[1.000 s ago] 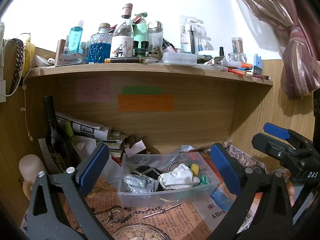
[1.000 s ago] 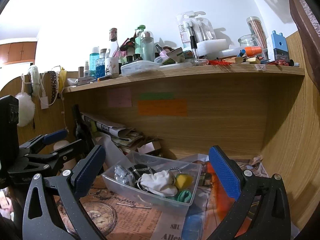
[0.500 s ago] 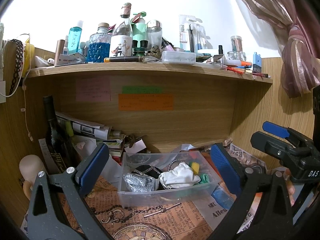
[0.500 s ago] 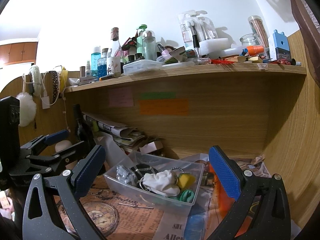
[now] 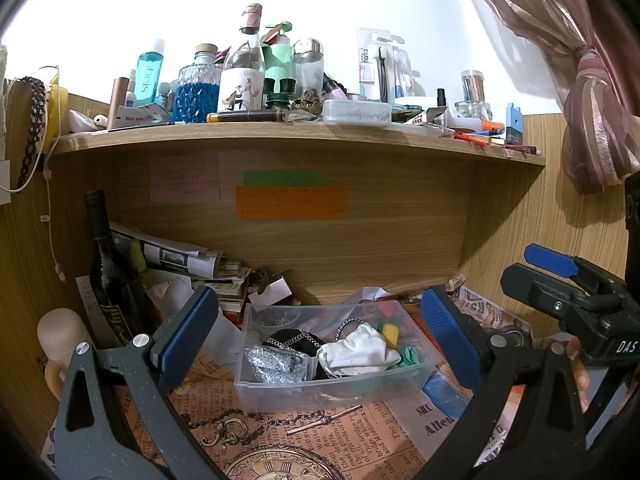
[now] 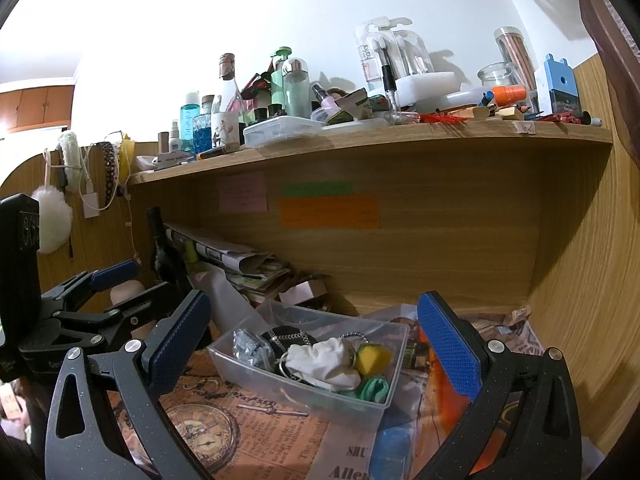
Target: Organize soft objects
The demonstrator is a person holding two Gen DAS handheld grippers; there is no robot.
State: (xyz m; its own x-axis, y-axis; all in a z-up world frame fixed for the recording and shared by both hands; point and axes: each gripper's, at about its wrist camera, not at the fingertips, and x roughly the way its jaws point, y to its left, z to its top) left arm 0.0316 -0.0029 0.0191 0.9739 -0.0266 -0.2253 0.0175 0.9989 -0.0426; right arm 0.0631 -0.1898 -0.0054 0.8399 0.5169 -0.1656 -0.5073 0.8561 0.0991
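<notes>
A clear plastic bin (image 5: 280, 394) (image 6: 240, 368) sits on the desk under the shelf. It holds a white cloth (image 5: 358, 352) (image 6: 324, 362), a silver pouch (image 5: 278, 364) (image 6: 250, 346), a black item with a chain (image 5: 292, 338), a yellow sponge (image 5: 390, 332) (image 6: 374, 356) and a green scrunchie (image 5: 410, 356) (image 6: 374, 388). My left gripper (image 5: 320, 340) is open and empty, just in front of the bin. My right gripper (image 6: 316, 348) is open and empty, in front of the bin and to its right. Each gripper shows in the other's view.
The desk is covered with printed paper (image 5: 280, 440). A dark wine bottle (image 5: 110, 280) and stacked newspapers (image 5: 180, 258) stand at the back left. A crowded shelf (image 5: 280, 130) of bottles hangs overhead. A wooden side wall (image 6: 580, 300) is on the right; a curtain (image 5: 580, 80) hangs beyond.
Both views have shifted only slightly; the grippers stay open and the bin's contents have not moved.
</notes>
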